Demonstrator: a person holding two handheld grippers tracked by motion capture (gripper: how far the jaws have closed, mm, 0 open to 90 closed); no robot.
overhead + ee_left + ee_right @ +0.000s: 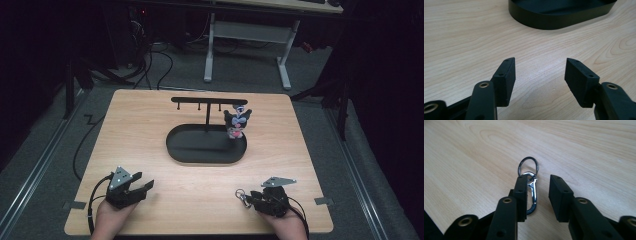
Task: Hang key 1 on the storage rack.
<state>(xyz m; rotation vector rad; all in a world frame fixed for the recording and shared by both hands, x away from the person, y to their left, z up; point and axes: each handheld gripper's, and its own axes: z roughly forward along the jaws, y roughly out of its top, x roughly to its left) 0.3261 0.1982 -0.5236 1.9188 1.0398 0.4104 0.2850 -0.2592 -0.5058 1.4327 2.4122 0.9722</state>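
The right tongs [537,195] sit low over the near right part of the table [165,200], jaws parted. A metal clip [532,195] with a ring [528,166] lies flat on the wood between them, right against the inner face of one jaw, with a clear gap to the other, so nothing is clamped. The ring end points away beyond the tips.

The left tongs [539,75] are near the left front edge, released, jaws wide with bare wood between.

Farther off, ahead of both tongs, stands a black oval tray [200,152] with a hook bar [207,100] rising from it. A small plush toy [236,123] hangs at the bar's right end, well apart from the clip.
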